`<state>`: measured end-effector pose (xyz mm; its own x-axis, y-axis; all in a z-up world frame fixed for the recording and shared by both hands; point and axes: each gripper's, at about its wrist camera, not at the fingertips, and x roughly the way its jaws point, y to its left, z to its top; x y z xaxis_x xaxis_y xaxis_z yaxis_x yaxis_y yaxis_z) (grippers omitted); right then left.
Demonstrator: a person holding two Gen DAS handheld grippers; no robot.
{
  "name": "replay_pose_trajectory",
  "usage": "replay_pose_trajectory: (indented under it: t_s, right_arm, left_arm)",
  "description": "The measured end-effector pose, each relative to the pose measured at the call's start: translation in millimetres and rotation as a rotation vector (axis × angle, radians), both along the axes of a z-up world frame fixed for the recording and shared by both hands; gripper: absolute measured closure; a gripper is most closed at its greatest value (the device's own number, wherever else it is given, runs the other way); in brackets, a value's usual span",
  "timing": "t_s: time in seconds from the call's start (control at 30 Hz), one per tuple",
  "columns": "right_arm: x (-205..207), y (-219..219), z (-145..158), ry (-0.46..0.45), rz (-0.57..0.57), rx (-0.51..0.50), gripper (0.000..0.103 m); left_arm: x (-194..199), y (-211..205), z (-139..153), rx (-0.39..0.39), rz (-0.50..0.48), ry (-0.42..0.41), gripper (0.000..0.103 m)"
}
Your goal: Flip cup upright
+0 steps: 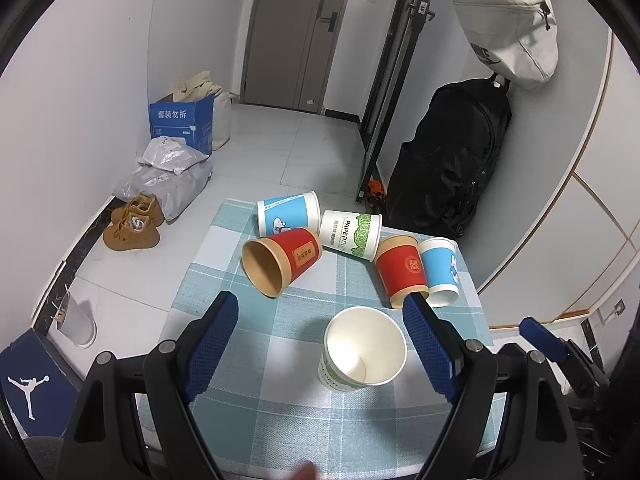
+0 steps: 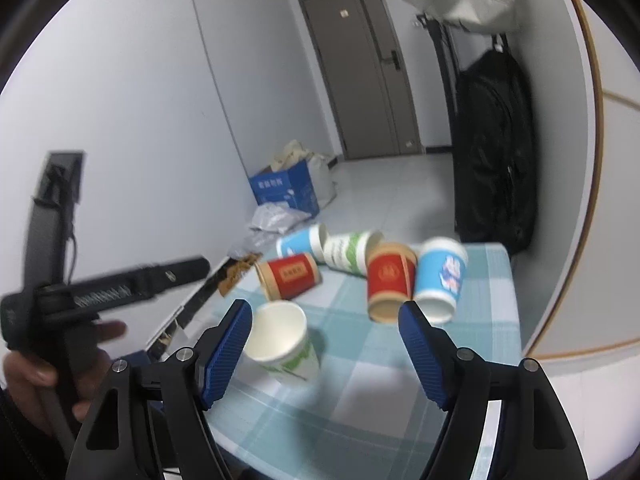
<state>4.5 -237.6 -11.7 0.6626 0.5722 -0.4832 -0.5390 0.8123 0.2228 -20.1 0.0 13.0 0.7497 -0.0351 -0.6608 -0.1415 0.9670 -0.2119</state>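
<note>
One upright cup (image 1: 364,350) stands on the table (image 1: 280,420) before five toppled cups (image 1: 348,248).

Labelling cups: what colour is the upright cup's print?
Green on white, upright cup; right wrist view shows it best.

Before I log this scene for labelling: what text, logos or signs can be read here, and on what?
"PAPERCUP": lying white and green cup.
"套装勿拆": blue cardboard box on the floor.
Jumpman logo, no words: dark blue box.
Gold marks on the two red cups: too small to read.
Right wrist view: all print blurred.
</note>
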Motion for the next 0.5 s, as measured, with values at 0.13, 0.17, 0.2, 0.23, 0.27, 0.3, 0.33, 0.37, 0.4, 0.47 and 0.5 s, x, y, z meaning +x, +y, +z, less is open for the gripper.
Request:
replay_pose_trajectory:
  t_s: [0.13, 0.17, 0.2, 0.23, 0.27, 0.3, 0.33, 0.37, 0.4, 0.47, 0.5]
  right_arm:
    - [6.2, -4.1, -2.0, 0.001, -0.016, 0.006, 0.026]
    - [6.2, -5.7, -1.2, -0.002, -0.021, 0.013, 0.025]
    - [6.1, -7.0, -0.9, -0.002, -0.025, 0.02, 0.024]
    - [6.8, -8.2, -0.5, -0.001, -0.03, 0.028, 0.023]
    - [6.2, -8.7, -1.7, 0.002, -0.032, 0.032, 0.023]
    - [7.3, -8.2, -2.3, 0.007, -0.033, 0.033, 0.023]
    - [8.1, -8.2, -3.6, 0.009, -0.032, 0.032, 0.023]
    - [8.6, -7.4, -4.3, 0.01, -0.03, 0.031, 0.023]
    - [8.7, -6.4, -4.7, 0.012, -0.027, 0.03, 0.023]
    - [8.1, -5.8, -6.1, 0.012, -0.025, 0.03, 0.023]
    - [8.4, -5.2, -6.3, 0.015, -0.022, 0.03, 0.023]
  left_arm:
    - [-1.3, -1.7, 1.3, 0.004, 0.01, -0.016, 0.022]
    - [-1.7, -2.2, 1.9, 0.01, 0.014, -0.02, 0.022]
    - [-2.2, -2.9, 2.2, 0.016, 0.014, -0.024, 0.022]
    - [-2.1, -3.9, 2.2, 0.019, 0.01, -0.026, 0.022]
    - [-2.0, -4.6, 1.9, 0.02, 0.007, -0.027, 0.022]
    - [-1.8, -5.2, 1.8, 0.022, 0.005, -0.026, 0.022]
    - [-1.3, -5.7, 1.6, 0.022, 0.004, -0.026, 0.022]
    - [-0.9, -5.9, 1.5, 0.021, 0.002, -0.025, 0.022]
    - [-0.5, -6.4, 1.4, 0.02, 0.001, -0.025, 0.022]
    - [-0.5, -7.0, 1.2, 0.019, 0.003, -0.025, 0.022]
    - [0.0, -7.1, 1.2, 0.018, 0.001, -0.023, 0.022]
